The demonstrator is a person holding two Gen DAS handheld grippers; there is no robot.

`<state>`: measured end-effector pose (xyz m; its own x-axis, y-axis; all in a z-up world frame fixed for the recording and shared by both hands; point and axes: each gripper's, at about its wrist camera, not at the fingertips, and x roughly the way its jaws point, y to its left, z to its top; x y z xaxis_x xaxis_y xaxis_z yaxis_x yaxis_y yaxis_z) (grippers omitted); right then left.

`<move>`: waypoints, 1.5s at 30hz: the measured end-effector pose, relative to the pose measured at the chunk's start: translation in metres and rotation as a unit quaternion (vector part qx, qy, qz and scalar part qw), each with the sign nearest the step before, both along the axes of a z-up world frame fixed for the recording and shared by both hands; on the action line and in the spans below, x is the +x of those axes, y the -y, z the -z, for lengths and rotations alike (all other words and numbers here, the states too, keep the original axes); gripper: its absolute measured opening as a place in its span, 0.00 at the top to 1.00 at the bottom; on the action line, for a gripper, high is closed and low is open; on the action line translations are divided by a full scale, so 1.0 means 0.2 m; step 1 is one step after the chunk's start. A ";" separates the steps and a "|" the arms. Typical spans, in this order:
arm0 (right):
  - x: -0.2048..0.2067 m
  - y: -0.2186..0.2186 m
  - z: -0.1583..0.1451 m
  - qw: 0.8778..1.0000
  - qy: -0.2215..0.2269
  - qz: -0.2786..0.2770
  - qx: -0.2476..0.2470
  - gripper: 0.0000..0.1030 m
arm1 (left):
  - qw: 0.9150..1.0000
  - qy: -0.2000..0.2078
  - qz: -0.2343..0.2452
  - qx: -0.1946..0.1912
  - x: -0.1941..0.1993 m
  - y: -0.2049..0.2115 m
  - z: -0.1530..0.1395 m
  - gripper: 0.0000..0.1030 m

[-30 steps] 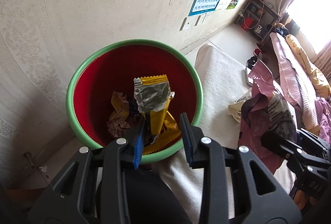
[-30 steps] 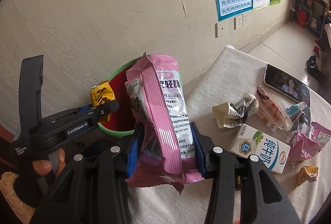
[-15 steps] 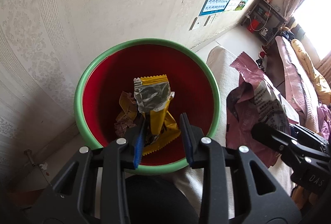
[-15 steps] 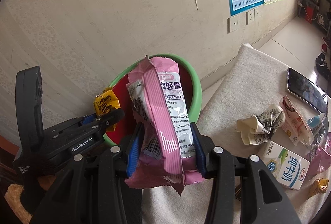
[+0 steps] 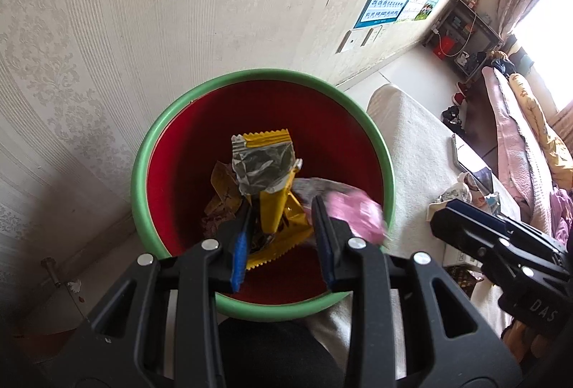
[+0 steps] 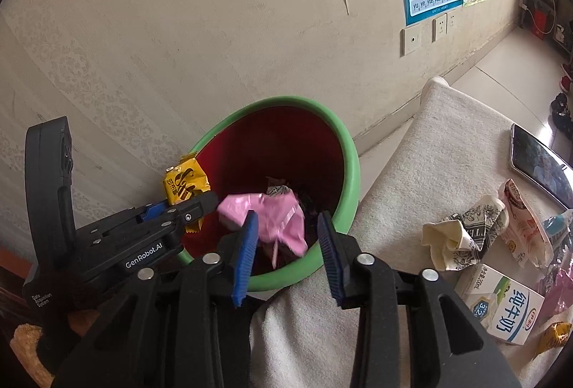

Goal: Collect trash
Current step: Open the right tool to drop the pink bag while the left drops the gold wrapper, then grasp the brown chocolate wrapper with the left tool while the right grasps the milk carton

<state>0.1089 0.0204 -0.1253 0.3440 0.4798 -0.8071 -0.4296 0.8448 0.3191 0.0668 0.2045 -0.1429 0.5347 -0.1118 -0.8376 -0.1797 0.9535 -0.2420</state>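
Observation:
A red bin with a green rim [image 5: 143, 173] [image 6: 352, 166] stands against the wall beside the cloth-covered table. My left gripper [image 5: 279, 209] [image 6: 204, 201] hangs over the bin, shut on a yellow wrapper [image 5: 272, 216] [image 6: 186, 183] that stands upright between its pads. My right gripper [image 6: 286, 216] [image 5: 440, 216] is over the bin's near rim. Its jaws are closing with nothing between them. The pink snack bag [image 6: 265, 219] [image 5: 354, 212] is loose and blurred just beyond them, inside the bin's mouth. Crumpled wrappers [image 5: 222, 191] lie at the bin's bottom.
On the white cloth [image 6: 412, 173] to the right lie a crumpled paper [image 6: 462, 237], a milk carton [image 6: 501, 302], a pink-and-white pouch [image 6: 519, 219], a small yellow wrapper [image 6: 555, 334] and a phone [image 6: 540, 162]. The wall with posters and sockets runs right behind the bin.
The pink snack bag has left my right gripper's jaws and dropped toward the bin, and those jaws stand narrower. Both grippers have drifted further over the bin; the left still holds the yellow wrapper.

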 end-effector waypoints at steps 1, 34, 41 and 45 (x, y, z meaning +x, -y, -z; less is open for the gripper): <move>0.00 0.00 0.00 1.000 0.001 -0.001 0.002 0.71 | 1.000 0.000 0.000 0.000 0.00 0.00 0.00 0.70; 0.01 0.82 0.32 0.971 -0.030 -0.096 -0.217 0.24 | 0.994 -0.041 0.093 -0.029 -0.20 0.50 0.07 0.25; -0.07 0.88 0.35 0.978 -0.043 -0.064 -0.192 0.41 | 0.991 -0.049 0.123 -0.030 -0.22 0.60 0.10 0.25; -0.17 0.98 0.34 0.985 -0.062 0.009 -0.160 0.44 | 0.989 -0.052 0.134 -0.035 -0.22 0.64 0.11 0.25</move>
